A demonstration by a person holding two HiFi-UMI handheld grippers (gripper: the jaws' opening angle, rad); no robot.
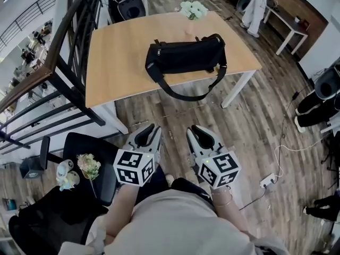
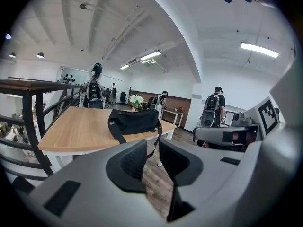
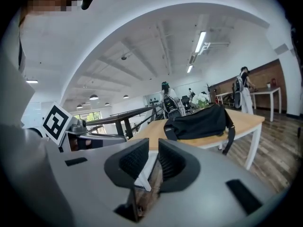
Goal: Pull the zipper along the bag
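Note:
A black bag lies on the wooden table, and its shoulder strap hangs in a loop over the near edge. The bag also shows far ahead in the left gripper view and in the right gripper view. Its zipper is too small to make out. Both grippers are held close to the person's body, well short of the table. My left gripper has a narrow gap between its jaws, with nothing in it. My right gripper stands the same way, narrowly open and holding nothing.
A vase of white flowers stands at the table's far edge behind the bag. A dark railing runs along the left. A black chair with flowers is at lower left. A power strip lies on the floor to the right. A person stands beyond.

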